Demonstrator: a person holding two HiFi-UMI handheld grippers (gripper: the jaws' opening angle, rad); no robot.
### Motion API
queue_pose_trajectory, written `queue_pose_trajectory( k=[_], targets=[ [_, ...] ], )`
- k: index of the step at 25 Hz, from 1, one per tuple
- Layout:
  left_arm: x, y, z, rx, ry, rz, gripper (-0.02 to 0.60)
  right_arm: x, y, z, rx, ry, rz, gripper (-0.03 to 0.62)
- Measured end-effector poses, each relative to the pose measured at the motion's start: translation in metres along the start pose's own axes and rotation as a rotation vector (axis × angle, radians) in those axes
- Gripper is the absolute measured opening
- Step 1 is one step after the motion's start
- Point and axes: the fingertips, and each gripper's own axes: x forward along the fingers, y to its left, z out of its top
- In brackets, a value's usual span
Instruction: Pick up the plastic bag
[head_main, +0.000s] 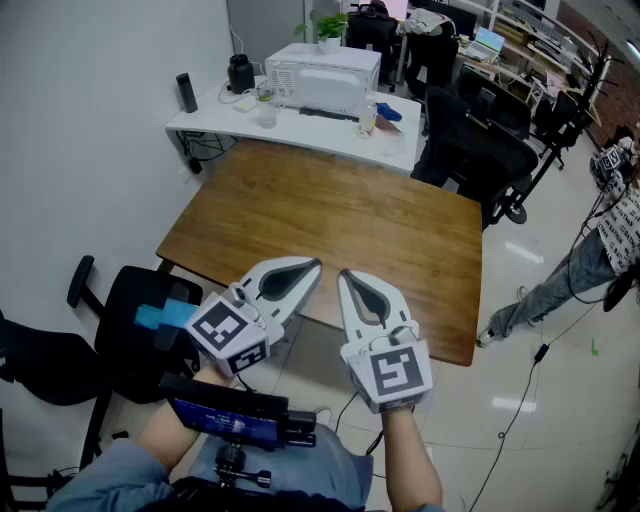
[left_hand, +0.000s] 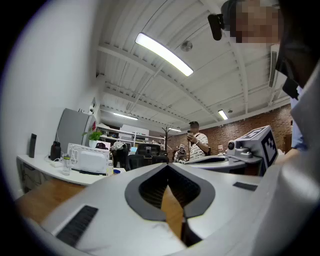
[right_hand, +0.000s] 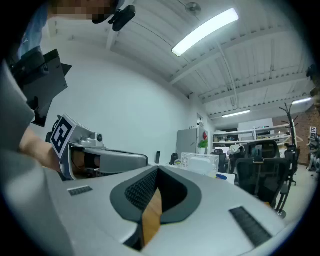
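Note:
No plastic bag shows in any view. In the head view both grippers hang side by side over the near edge of a bare brown wooden table (head_main: 340, 215). The left gripper (head_main: 312, 265) is shut with nothing in it, its tips meeting in the left gripper view (left_hand: 167, 165). The right gripper (head_main: 344, 274) is shut and empty too, its tips together in the right gripper view (right_hand: 157, 169). Only a strip of the wood shows through each pair of jaws. Each gripper also sees the other beside it.
A white desk (head_main: 215, 120) behind the table carries a white appliance (head_main: 320, 75), bottles and small items. Black office chairs (head_main: 480, 150) stand at the table's far right. Another black chair (head_main: 130, 330) with a blue item sits at the near left. A person (head_main: 600, 250) stands at the right.

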Motion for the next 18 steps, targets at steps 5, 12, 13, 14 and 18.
queue_pose_trajectory(
  k=[5,12,13,14,18],
  targets=[
    [-0.014,0.016,0.003,0.006,-0.005,0.029,0.008,0.017,0.015,0.003,-0.004,-0.009,0.035,0.000],
    [-0.056,0.052,0.010,0.039,-0.010,0.142,0.008,0.056,0.058,0.010,-0.015,-0.018,0.147,0.000],
    [-0.064,0.058,0.010,0.042,-0.008,0.163,0.008,0.062,0.065,0.011,-0.014,-0.019,0.166,0.000],
    [-0.072,0.064,0.011,0.046,-0.006,0.184,0.008,0.069,0.073,0.012,-0.013,-0.019,0.186,0.000],
    [-0.112,0.092,0.012,0.053,-0.004,0.280,0.008,0.097,0.113,0.014,-0.014,-0.021,0.280,0.000]
  ],
)
